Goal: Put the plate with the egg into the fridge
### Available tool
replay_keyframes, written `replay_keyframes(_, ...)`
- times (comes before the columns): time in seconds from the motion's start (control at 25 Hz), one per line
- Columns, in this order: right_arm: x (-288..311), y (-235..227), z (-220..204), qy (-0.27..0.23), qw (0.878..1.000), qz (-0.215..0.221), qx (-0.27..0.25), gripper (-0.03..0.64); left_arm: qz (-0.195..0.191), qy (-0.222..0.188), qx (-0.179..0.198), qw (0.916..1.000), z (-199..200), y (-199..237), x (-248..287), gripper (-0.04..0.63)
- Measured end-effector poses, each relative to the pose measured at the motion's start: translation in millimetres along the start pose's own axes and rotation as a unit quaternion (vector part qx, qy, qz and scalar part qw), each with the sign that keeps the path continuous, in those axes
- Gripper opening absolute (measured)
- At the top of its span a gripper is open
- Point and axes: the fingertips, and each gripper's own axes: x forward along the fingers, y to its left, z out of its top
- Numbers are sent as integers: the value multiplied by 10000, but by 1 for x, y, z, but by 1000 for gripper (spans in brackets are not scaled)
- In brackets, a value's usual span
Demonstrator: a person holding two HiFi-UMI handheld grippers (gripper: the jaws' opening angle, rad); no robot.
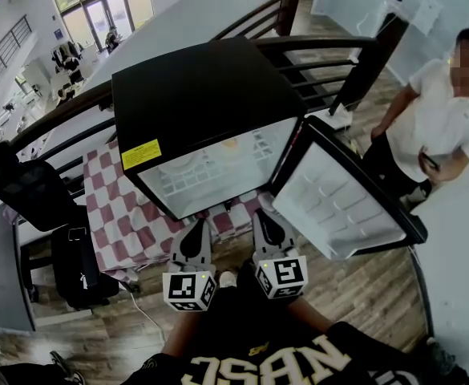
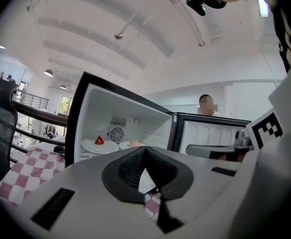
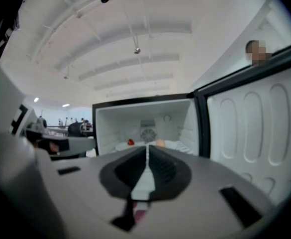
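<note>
The black mini fridge (image 1: 194, 95) stands on a table with a red-and-white checked cloth (image 1: 126, 215), and its door (image 1: 338, 195) hangs open to the right. On the wire shelf inside lie a white plate (image 2: 93, 146) with a small red thing (image 2: 99, 140) and, beside it, a pale egg (image 2: 134, 144) (image 3: 160, 143) on a second plate (image 3: 174, 145). My left gripper (image 1: 196, 229) (image 2: 145, 149) and right gripper (image 1: 266, 219) (image 3: 146, 147) are side by side just in front of the fridge opening, pointing into it. Both are shut with nothing between their jaws.
A person (image 1: 438, 123) stands at the right, behind the open door. A black office chair (image 1: 22, 187) and a black bag (image 1: 78, 267) are left of the table. A dark railing (image 1: 330, 54) runs behind the fridge. The floor (image 1: 362, 295) is wood.
</note>
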Motion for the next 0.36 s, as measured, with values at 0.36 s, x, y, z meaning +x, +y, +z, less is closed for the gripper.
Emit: replay_keyframes(0.36,9,-14,-4,128,9998,154,-15,32,-77,46,-41,10000,-4,-13,25,21)
